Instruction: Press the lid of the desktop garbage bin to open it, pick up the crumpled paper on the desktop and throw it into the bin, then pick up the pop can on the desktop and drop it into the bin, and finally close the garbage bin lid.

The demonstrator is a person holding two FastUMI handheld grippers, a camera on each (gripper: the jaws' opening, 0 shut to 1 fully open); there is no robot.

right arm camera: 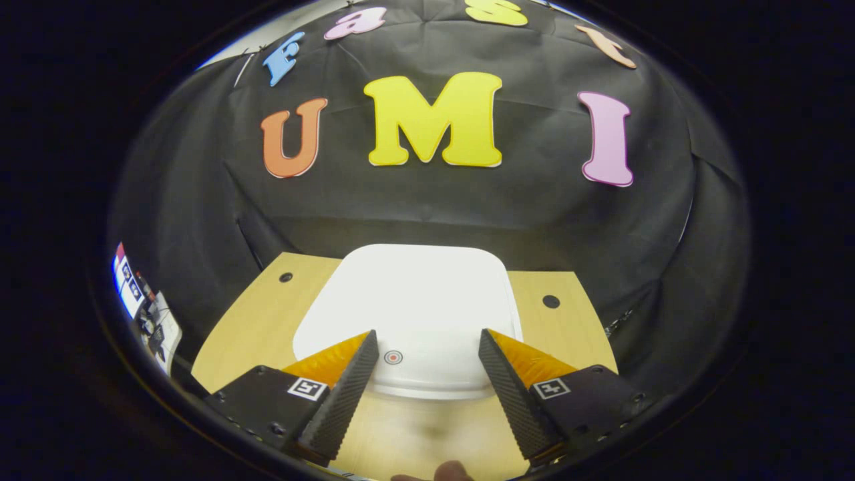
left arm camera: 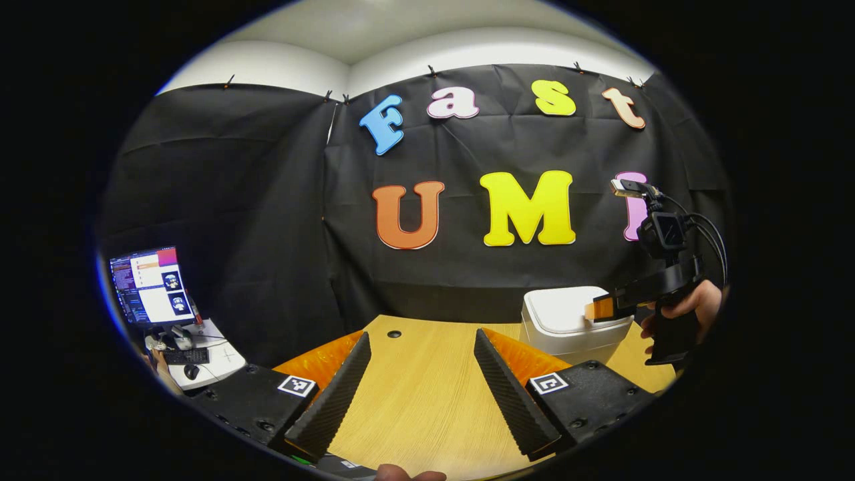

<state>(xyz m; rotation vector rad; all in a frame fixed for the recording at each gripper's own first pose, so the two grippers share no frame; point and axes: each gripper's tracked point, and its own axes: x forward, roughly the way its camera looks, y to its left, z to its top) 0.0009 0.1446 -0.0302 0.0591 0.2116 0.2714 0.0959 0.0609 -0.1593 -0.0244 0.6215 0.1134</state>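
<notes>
The right hand-held gripper (right arm camera: 427,387) hangs spread just above the white bin (right arm camera: 407,314) at the far side of the bench (right arm camera: 267,307), lined up with its closed lid's press mark (right arm camera: 393,357), while the left hand-held gripper (left arm camera: 417,394) waits spread over bare wood.

Black tool (left arm camera: 422,374) housings with square fiducial tags, ribbed fingers (left arm camera: 334,394), looping cables (left arm camera: 711,234).

Recording booth in a lab: black cloth wall (left arm camera: 267,220), wooden desk (left arm camera: 427,381), monitor (left arm camera: 152,286) alongside.
</notes>
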